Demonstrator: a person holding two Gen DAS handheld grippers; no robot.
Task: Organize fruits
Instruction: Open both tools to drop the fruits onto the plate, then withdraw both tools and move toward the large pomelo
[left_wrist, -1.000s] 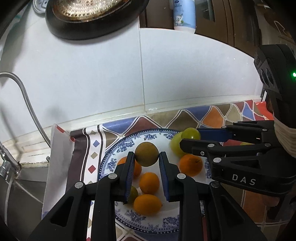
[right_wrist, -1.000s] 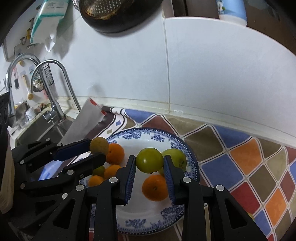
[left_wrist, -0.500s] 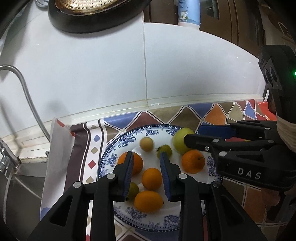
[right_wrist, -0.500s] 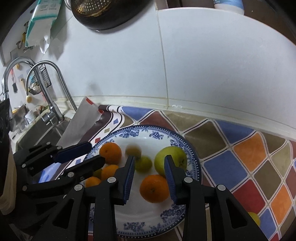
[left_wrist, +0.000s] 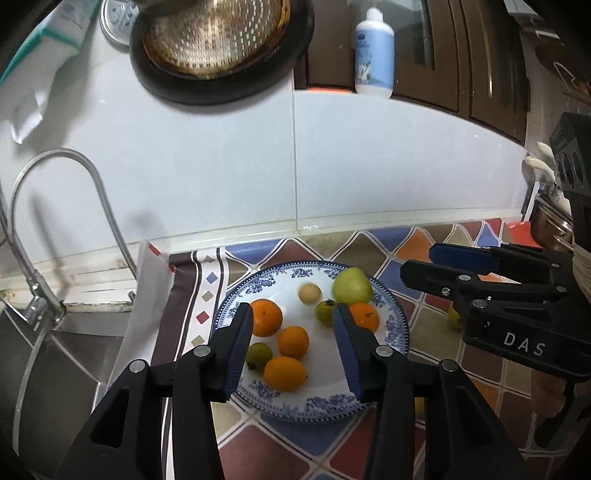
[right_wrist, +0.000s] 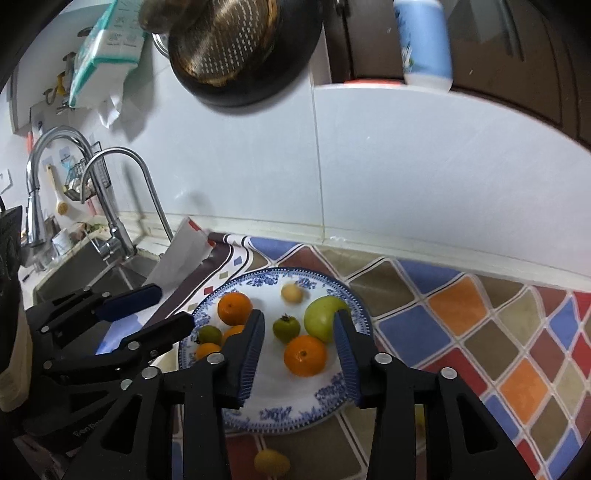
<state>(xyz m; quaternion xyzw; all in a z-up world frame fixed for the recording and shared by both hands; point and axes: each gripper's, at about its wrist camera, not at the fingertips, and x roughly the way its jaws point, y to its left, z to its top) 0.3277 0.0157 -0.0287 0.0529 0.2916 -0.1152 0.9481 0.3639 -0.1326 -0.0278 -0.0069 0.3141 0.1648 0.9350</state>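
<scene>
A blue-and-white plate on the tiled counter holds several fruits: oranges, a large green fruit, a small dark green fruit, a small tan fruit and a small green one. My left gripper is open and empty above the plate's near side. My right gripper is open and empty above the plate; it also shows in the left wrist view. Loose yellow fruits lie off the plate.
A sink with curved taps lies to the left. A folded white sheet lies between sink and plate. A white tiled wall stands behind, with a colander and a bottle above.
Both grippers opened and let their fruits go onto the plate: the tan one from the left, the green one from the right. Both grippers have drawn back and up.
</scene>
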